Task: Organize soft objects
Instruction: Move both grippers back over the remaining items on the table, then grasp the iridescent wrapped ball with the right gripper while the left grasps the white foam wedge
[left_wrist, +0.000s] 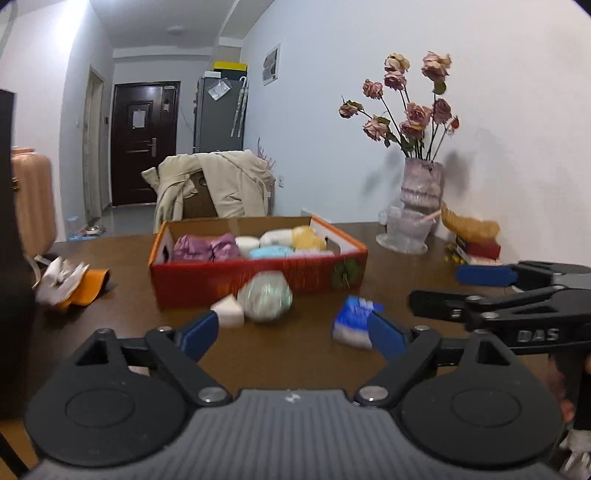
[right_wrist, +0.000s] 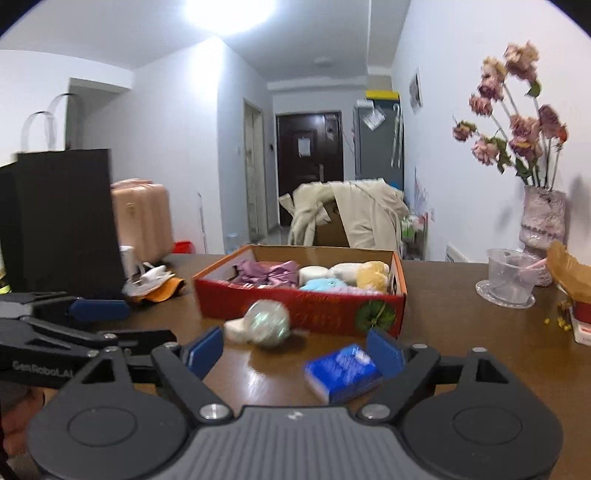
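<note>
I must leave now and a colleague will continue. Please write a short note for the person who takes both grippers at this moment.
Left gripper: open, empty. Right gripper: open, empty.
Red box on the table already holds purple, white, blue and yellow soft items.
Still on the table before the box: shiny round bundle, white piece, blue pack. Left of the box lies a white-and-orange heap.
Left: put these in.

Ahead of me a pink textured vase (left_wrist: 422, 186) of dried roses (left_wrist: 404, 107) stands by a clear plastic cup (right_wrist: 509, 277). A beige coat (left_wrist: 218, 184) drapes a chair; a black paper bag (right_wrist: 62, 218) stands left.
</note>
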